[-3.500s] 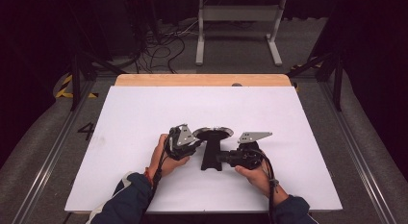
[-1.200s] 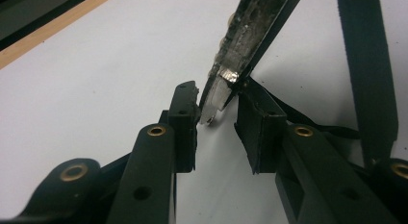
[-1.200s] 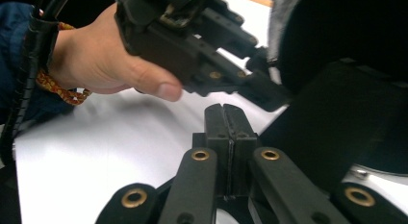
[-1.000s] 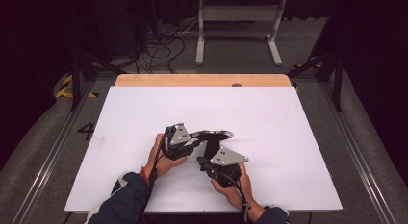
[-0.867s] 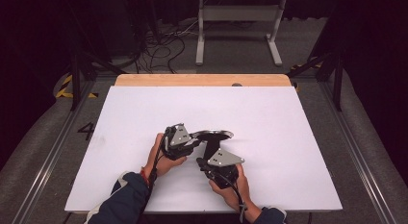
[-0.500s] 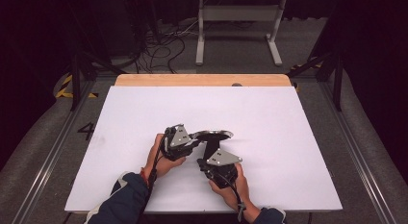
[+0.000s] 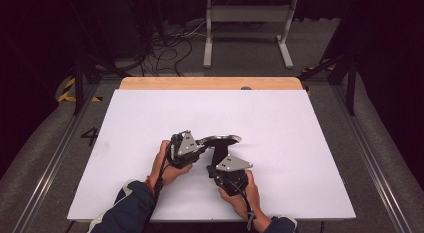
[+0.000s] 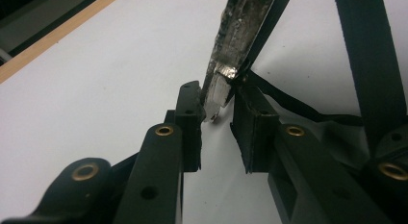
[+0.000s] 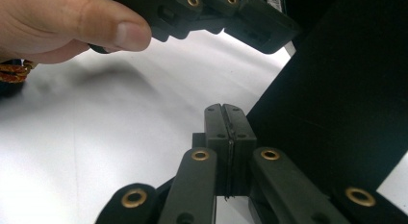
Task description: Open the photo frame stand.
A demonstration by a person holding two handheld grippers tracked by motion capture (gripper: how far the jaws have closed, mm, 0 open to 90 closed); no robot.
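1. Both left gripper (image 8: 217, 119) jaws seem to pinch the metal disc (image 8: 235, 36) edge at their very tips; the shallow bite could slip.
2. Right gripper (image 9: 225, 132) jaws are clenched empty, with the black stand (image 9: 337, 113) just right of them; a nudge could topple it.

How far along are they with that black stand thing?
Early, by the look of it. Done: the left gripper has its jaws on either side of the silvery plate, seemingly pinching its edge. In hand: holding that plate atop the black stand. Left: the right gripper, jaws shut and empty, sits beside the stand.
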